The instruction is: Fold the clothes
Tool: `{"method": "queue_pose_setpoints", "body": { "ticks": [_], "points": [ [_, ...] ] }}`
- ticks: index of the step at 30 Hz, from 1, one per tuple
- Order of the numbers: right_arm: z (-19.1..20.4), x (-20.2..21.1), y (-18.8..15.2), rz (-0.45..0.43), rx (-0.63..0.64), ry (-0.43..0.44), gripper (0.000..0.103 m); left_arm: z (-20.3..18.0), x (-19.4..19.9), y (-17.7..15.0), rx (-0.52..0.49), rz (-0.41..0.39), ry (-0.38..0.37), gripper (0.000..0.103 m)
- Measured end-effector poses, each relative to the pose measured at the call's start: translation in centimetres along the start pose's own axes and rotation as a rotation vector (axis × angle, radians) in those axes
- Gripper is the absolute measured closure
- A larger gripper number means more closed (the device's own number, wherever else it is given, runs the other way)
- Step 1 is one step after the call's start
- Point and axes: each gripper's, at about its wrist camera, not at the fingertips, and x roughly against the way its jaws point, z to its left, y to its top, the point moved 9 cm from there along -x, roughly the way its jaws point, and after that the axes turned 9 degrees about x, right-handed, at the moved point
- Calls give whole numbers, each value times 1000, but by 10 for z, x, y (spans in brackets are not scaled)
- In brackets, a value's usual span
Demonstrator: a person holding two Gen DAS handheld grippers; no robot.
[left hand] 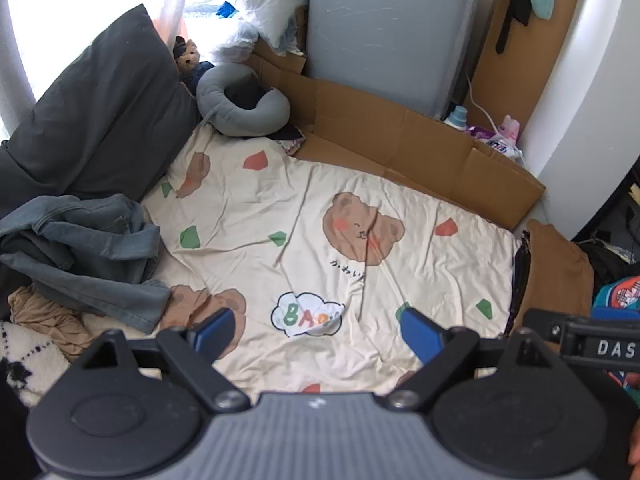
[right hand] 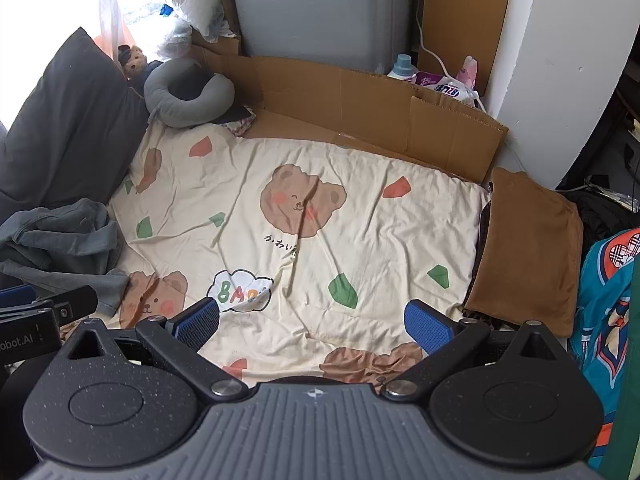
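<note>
Both grippers hang above the bed with nothing in them: the left gripper point(left hand: 322, 330) has its blue-padded fingers spread wide, and the right gripper point(right hand: 314, 320) stands equally released. Under them lies a cream bedsheet printed with brown bear faces and green and coral patches point(left hand: 304, 208), wrinkled but bare across its middle.

The clothes waiting to be folded sit at the bed's left edge: a crumpled blue-grey denim garment point(left hand: 84, 248), heaped against a dark grey pillow point(left hand: 104, 112), with a tan, thin-looking cloth point(left hand: 44, 316) bunched just below it. At the right edge rests a brown fabric piece, already flat and squared point(right hand: 528, 256), which looks like a finished fold.

The denim will probably handle as heavy, fairly stiff cloth: it should hold a crease and not slip from the pads, yet its weight may drag the pile. A seam, cuff or hem, such as the edge nearest the bear print point(left hand: 152, 304), seems the surest hold, one gripper on each corner to spread it over the open sheet. The tan cloth looks soft and limp, likely to sag and bunch, so it would need a pinch at its edges.
</note>
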Motion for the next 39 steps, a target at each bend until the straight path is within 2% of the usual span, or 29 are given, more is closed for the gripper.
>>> {"method": "queue_pose_setpoints", "body": {
  "ticks": [39],
  "points": [
    [0,-1,0,4,9,-15,1,1,-1,-1,-7,-6,15,12]
  ]
}}
